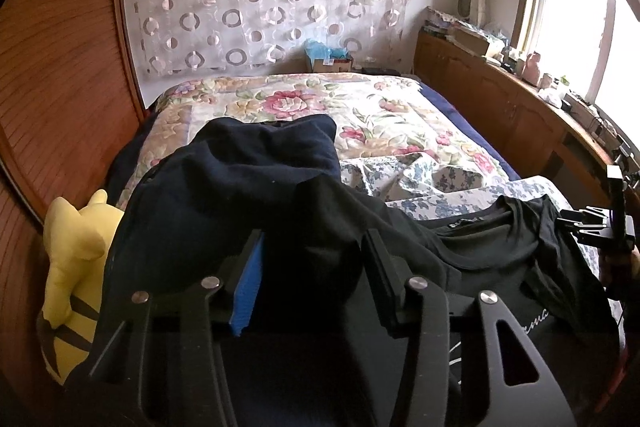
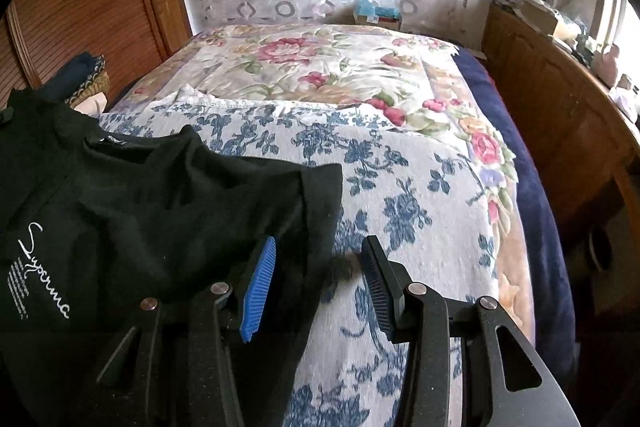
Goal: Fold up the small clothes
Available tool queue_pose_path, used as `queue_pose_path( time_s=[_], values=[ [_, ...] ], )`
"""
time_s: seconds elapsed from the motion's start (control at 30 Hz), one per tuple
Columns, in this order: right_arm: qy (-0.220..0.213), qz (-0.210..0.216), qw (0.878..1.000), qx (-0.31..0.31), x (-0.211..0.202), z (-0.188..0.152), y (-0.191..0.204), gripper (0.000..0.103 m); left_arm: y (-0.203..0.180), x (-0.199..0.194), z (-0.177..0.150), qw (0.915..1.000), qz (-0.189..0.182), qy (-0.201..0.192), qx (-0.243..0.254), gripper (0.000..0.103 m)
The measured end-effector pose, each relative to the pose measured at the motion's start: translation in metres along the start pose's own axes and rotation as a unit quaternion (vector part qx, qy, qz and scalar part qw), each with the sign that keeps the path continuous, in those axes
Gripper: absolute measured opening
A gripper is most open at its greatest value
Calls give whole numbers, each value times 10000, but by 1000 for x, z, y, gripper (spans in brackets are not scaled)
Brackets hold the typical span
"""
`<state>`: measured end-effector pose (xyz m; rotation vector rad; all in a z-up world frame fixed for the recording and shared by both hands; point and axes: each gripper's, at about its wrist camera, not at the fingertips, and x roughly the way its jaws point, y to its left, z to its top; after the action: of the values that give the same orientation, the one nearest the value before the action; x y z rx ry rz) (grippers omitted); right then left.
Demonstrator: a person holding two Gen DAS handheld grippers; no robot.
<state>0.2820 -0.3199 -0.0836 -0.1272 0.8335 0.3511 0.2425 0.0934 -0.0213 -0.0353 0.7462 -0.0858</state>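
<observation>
Left wrist view: the left gripper point(image 1: 314, 247) has its fingers spread wide, and black cloth of the T-shirt point(image 1: 500, 267) drapes between and over them; the pads do not press together, so it looks released rather than clamped. Just ahead and to the left of it, a dark navy garment point(image 1: 248, 179) is heaped up, blocking the near stretch of the bed. Beyond that heap the floral bedspread point(image 1: 320, 103) lies flat and open up to the curtain wall. Close on the left sits a yellow plush toy point(image 1: 76, 255) against the wooden panel point(image 1: 60, 87); on the right a wooden cabinet point(image 1: 500, 99) runs along the bed's edge. The right gripper point(image 1: 596, 227) shows at the far right edge, beside the shirt's sleeve.

Right wrist view: the right gripper point(image 2: 320, 267) is spread open, holding nothing; the shirt's hem lies across its left blue pad point(image 2: 260, 287). The black T-shirt point(image 2: 140, 207) lies to the left, rumpled, collar away from the gripper, white script on its chest. Ahead and right, the blue-flowered sheet point(image 2: 400, 179) is bare as far as the bed's edge, where a navy blanket point(image 2: 532, 187) drops toward the cabinet.
</observation>
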Motion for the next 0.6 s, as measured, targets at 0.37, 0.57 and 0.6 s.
queue_pose_path(
  time_s=[0.37, 0.57, 0.6],
  values=[
    [-76, 20, 10000, -36, 7, 1, -4, 46, -2, 5, 2, 9999, -106, 66, 77, 36],
    [-63, 109, 9998, -133, 8, 3, -1, 38, -8, 2, 4, 9995, -280, -7, 164, 9],
    [-62, 116, 9998, -146, 7, 3, 1, 36, -9, -1, 5, 9993, -340, -46, 174, 7]
  ],
)
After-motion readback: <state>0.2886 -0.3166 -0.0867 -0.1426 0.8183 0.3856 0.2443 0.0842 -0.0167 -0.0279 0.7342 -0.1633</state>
